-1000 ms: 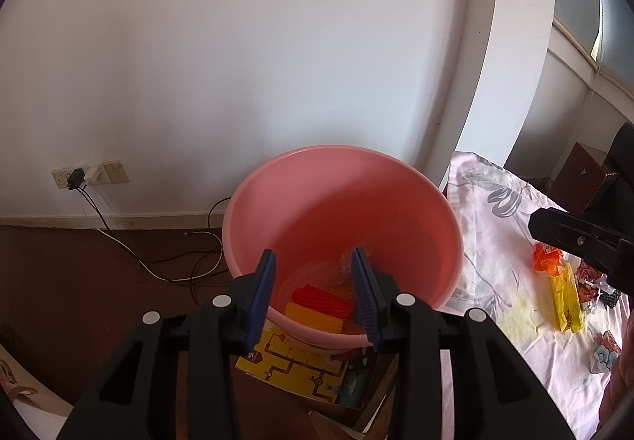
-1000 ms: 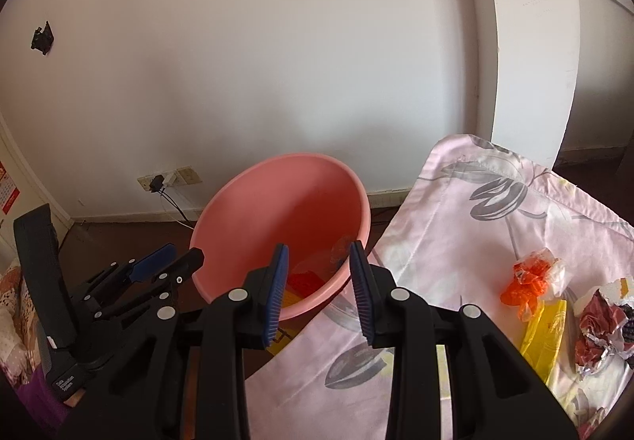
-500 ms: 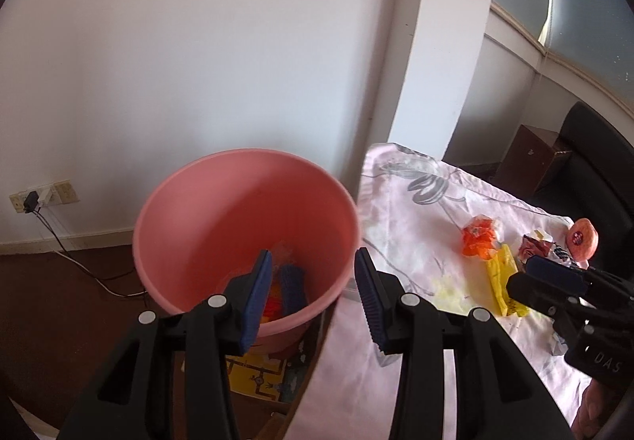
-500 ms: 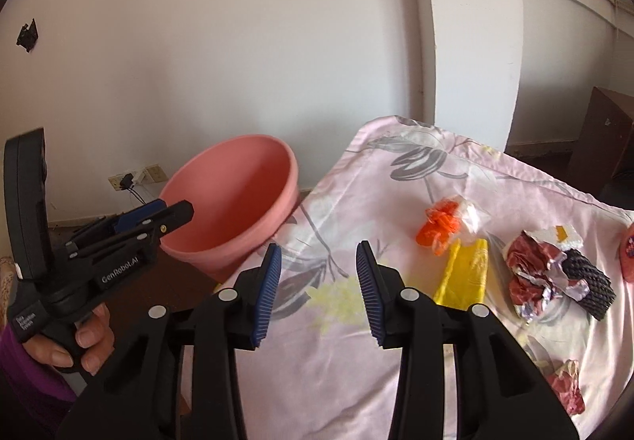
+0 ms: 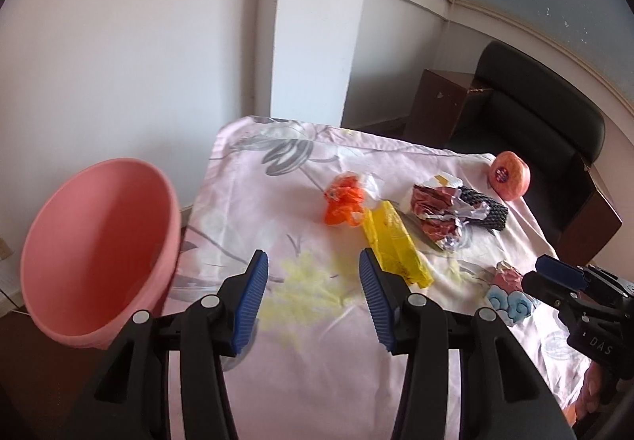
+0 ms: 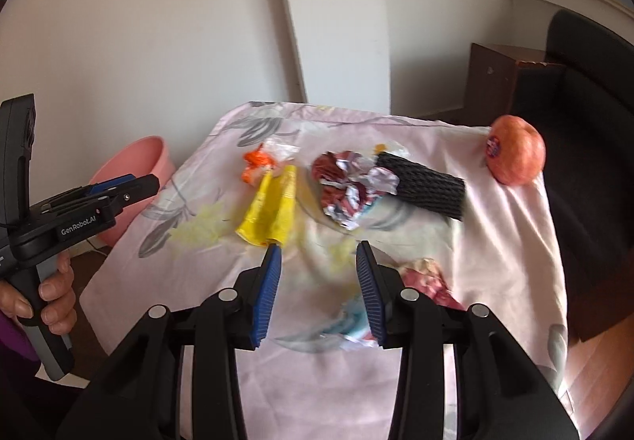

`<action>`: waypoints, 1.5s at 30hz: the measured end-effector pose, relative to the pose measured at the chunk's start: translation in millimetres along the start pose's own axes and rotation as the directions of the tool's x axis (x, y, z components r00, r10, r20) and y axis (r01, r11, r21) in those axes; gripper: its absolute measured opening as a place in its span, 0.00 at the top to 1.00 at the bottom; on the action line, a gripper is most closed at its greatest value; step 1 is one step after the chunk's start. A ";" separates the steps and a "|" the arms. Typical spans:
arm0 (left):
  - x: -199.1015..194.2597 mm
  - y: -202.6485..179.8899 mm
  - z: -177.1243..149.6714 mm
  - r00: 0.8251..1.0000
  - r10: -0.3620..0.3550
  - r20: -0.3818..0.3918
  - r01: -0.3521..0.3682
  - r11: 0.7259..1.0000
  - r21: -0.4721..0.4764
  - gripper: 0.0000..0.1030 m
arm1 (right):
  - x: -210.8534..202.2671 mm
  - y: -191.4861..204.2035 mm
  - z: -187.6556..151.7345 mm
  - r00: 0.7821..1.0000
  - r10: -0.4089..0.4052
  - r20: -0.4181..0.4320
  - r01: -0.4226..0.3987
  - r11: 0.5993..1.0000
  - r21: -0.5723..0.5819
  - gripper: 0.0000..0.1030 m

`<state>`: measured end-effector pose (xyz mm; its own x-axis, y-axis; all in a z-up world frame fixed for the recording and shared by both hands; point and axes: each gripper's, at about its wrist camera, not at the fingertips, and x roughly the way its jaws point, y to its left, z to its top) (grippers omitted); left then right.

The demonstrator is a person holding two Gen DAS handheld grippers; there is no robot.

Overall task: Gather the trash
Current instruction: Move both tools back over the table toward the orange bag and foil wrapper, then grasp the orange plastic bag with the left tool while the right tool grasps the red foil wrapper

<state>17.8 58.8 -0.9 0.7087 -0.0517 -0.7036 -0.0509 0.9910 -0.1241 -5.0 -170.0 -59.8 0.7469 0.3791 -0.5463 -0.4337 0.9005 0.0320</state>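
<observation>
Both grippers have swung off the pink basin (image 5: 95, 254) & over the tablecloth (image 5: 317, 368). L gripper (image 5: 313, 297) jaws opening, nothing btwn them; R gripper (image 6: 319, 291) part open, empty. Yellow wrapper (image 6: 271, 212), orange wrapper (image 6: 257, 162) & foil wrapper (image 6: 344, 188) lie just ahead.

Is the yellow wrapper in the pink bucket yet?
No, it is out. The yellow wrapper lies flat on the tablecloth beside the orange wrapper, while the bucket stands off the table's edge.
</observation>
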 end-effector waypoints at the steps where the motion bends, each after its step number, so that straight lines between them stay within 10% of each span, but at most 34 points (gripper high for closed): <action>1: 4.7 -5.2 0.2 1.000 -0.012 -0.013 0.012 1.000 0.004 0.54 | -1.4 -9.5 -3.4 1.000 -0.015 -0.002 0.015 1.000 0.020 0.61; 23: 92.9 -28.9 38.7 0.992 -0.020 -0.126 0.019 1.000 -0.009 0.55 | 1.5 -73.5 -15.2 0.999 -0.041 -0.012 0.042 0.982 0.182 0.61; 31: 112.4 -17.3 38.2 0.989 -0.024 -0.147 0.018 0.999 -0.042 0.91 | 13.5 -66.6 -6.0 1.000 0.019 -0.023 -0.014 0.982 0.188 0.61; 45: 60.6 4.9 27.4 0.995 -0.053 -0.080 0.049 0.997 -0.054 0.94 | 46.5 -42.8 41.0 0.995 0.096 -0.033 -0.092 0.991 0.101 0.61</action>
<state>79.7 63.9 -24.9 0.6514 -0.1142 -0.7501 -0.0538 0.9792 -0.1959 68.9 -182.2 -52.3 0.6847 0.4561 -0.5685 -0.4474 0.8787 0.1661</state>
